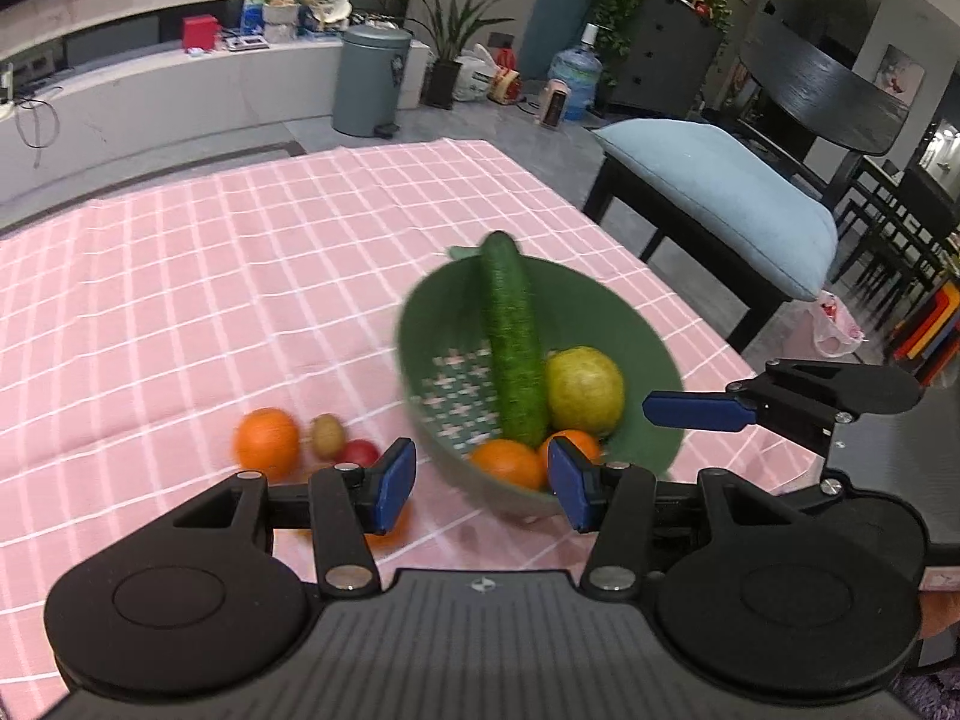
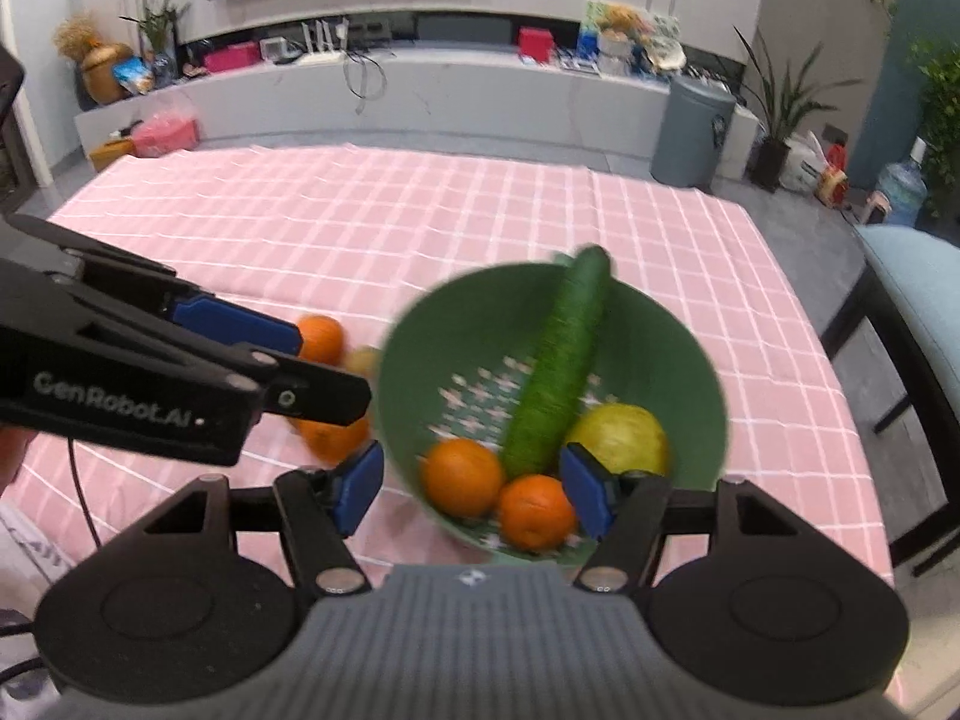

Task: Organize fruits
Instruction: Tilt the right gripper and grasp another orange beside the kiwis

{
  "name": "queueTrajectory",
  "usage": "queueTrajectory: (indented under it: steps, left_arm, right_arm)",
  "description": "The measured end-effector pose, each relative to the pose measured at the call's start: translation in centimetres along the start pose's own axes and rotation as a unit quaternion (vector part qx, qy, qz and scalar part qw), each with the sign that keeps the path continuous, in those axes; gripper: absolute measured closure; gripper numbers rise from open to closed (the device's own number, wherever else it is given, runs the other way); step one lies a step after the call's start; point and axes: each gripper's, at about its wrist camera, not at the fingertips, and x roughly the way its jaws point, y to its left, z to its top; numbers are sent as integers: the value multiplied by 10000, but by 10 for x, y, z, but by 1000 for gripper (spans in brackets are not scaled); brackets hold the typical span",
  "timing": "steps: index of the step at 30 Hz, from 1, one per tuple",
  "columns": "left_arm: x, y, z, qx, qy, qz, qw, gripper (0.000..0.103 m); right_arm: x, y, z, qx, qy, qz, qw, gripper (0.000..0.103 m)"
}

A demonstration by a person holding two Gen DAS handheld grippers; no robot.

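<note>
A green colander bowl [image 1: 600,312] [image 2: 456,324] on the pink checked cloth holds a cucumber [image 1: 510,336] [image 2: 558,366], a yellow-green pear [image 1: 585,390] [image 2: 624,435] and two oranges [image 1: 507,462] [image 2: 462,477]. Left of the bowl lie an orange [image 1: 267,441] [image 2: 321,336], a kiwi [image 1: 327,435], a red fruit [image 1: 360,453] and another orange [image 2: 333,438]. My left gripper [image 1: 483,483] is open and empty above the bowl's near left rim. My right gripper [image 2: 474,495] is open and empty above the bowl's near edge; it also shows in the left wrist view [image 1: 696,411].
The table's pink cloth [image 1: 210,276] stretches far and left of the bowl. A dark chair with a blue cushion [image 1: 726,198] stands at the table's right edge. A grey bin [image 1: 372,81] and plants stand on the floor beyond.
</note>
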Motion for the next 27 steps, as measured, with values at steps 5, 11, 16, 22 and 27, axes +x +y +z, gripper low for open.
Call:
queueTrajectory:
  steps: [5, 11, 16, 22, 27]
  left_arm:
    - [-13, 27, -11, -49, 10, 192, 9998, 44]
    - [-18, 59, -25, -170, 137, 286, 9994, 44]
    - [-11, 79, -35, -297, 226, 309, 9988, 44]
    - [1, 90, -42, -271, 265, 301, 9988, 44]
    - [10, 94, -45, -157, 312, 349, 9988, 44]
  right_arm:
    - [5, 30, 1, -396, -113, 204, 9989, 40]
    - [17, 61, 5, -1219, -142, 410, 9916, 43]
    - [32, 77, 9, -1887, -121, 473, 9808, 49]
    - [50, 96, 6, -2673, -36, 356, 9629, 54]
    - [68, 112, -5, -3534, 75, 45, 9354, 57]
